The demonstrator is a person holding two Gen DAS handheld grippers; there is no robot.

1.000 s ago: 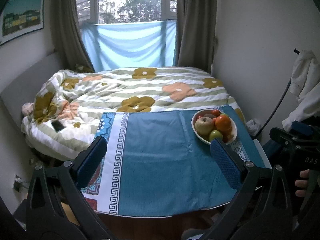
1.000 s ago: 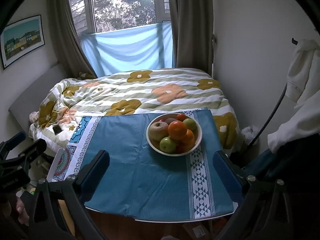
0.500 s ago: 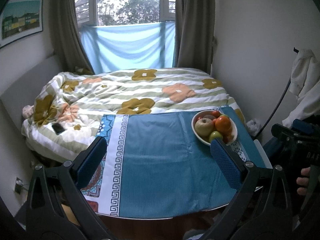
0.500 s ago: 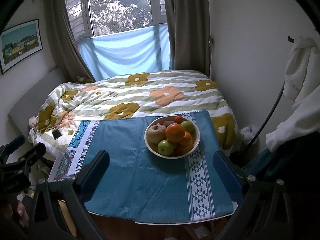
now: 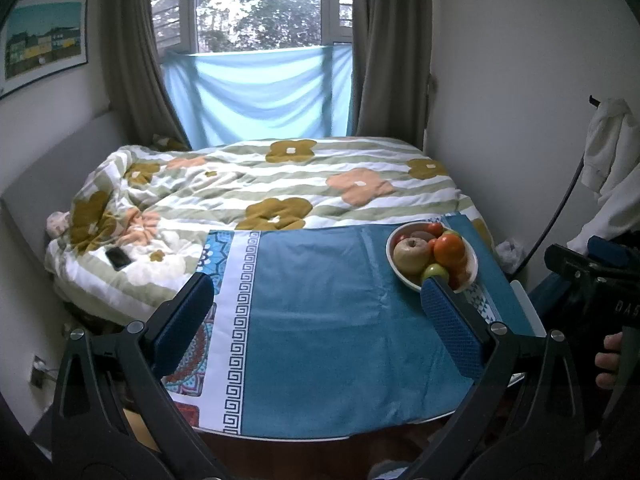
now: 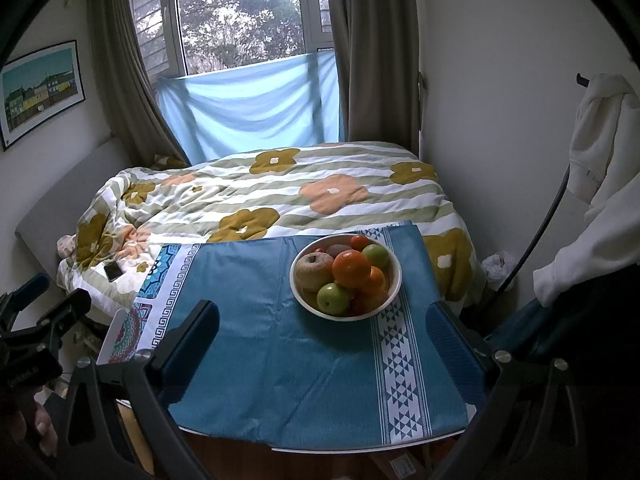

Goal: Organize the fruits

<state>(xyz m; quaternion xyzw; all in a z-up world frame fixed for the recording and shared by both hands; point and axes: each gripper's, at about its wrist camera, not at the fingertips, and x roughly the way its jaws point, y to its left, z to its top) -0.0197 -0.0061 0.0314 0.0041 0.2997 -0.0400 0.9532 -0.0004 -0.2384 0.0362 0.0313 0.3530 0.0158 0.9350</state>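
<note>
L gripper [image 5: 316,300] hangs wide open over the blue cloth [image 5: 320,320]; white bowl [image 6: 394,280] sits at 1 o'clock from it, piled w/ fruit [image 6: 351,269]. R gripper [image 6: 322,320], also agape, has edged nearer in the last sec. Fruit all in the bowl: sorted already, or awaiting unloading.

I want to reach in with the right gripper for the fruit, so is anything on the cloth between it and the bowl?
Nothing visible. The right gripper is open, and only bare blue tablecloth lies between its fingers and the white bowl of fruit. The green apple sits at the near rim, uncovered.
</note>
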